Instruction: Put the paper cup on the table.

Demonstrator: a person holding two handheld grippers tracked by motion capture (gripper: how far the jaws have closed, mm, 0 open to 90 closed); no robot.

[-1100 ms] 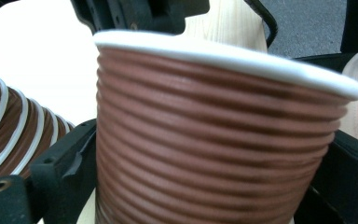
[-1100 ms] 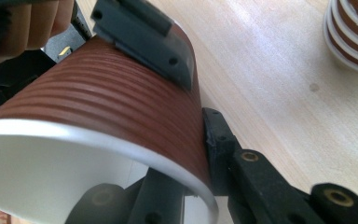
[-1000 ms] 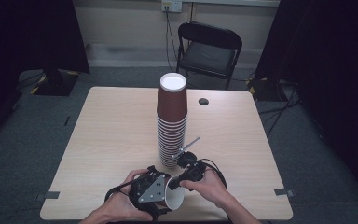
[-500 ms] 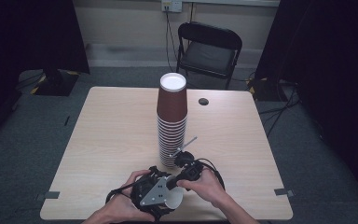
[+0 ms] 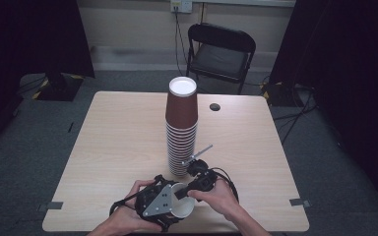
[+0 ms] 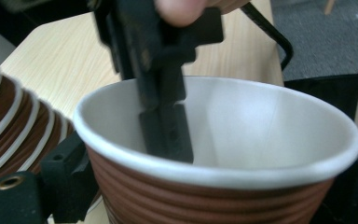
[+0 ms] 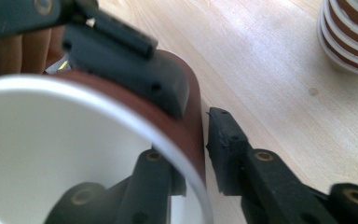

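Loose paper cup (image 5: 183, 208) sits at the worktop's (image 5: 118, 142) near edge, left gripper (image 5: 173, 208) fingers clamped round its sides. Right gripper (image 5: 181, 192) fingers straddle the rim and have just been opening, looks like a gap outside.

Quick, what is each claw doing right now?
Left claw: has just been closing, grips the paper cup by its sides.
Right claw: has just been opening, straddles the cup's rim without pinching it.

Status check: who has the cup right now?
Left gripper just closing on cup, gripping its wall. Right gripper straddling rim, jaws just opening, outer one clear. Cup stack close by.
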